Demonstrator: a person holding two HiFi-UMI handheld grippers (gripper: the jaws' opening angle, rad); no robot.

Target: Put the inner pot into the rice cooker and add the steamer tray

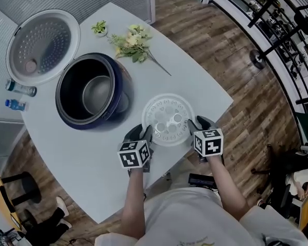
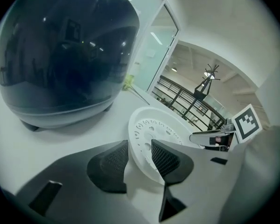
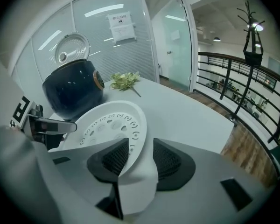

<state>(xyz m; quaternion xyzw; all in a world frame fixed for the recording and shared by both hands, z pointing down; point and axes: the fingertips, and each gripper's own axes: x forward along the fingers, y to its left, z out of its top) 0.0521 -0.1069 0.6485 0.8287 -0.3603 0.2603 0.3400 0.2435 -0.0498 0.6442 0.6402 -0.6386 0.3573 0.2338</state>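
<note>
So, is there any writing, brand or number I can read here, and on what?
No text is legible.
Paper notice on the glass wall: print too blurred to read.
Marker cubes: black-and-white squares only, no letters.
Rice cooker: no brand visible.

The left forearm (image 1: 133, 199) and the right forearm (image 1: 228, 186) reach in from 6 o'clock in the head view. The left tongs (image 1: 145, 133) point toward 1 o'clock, the right tongs (image 1: 198, 123) toward 11 o'clock, both tilted down. The jaws of each stand apart
</note>
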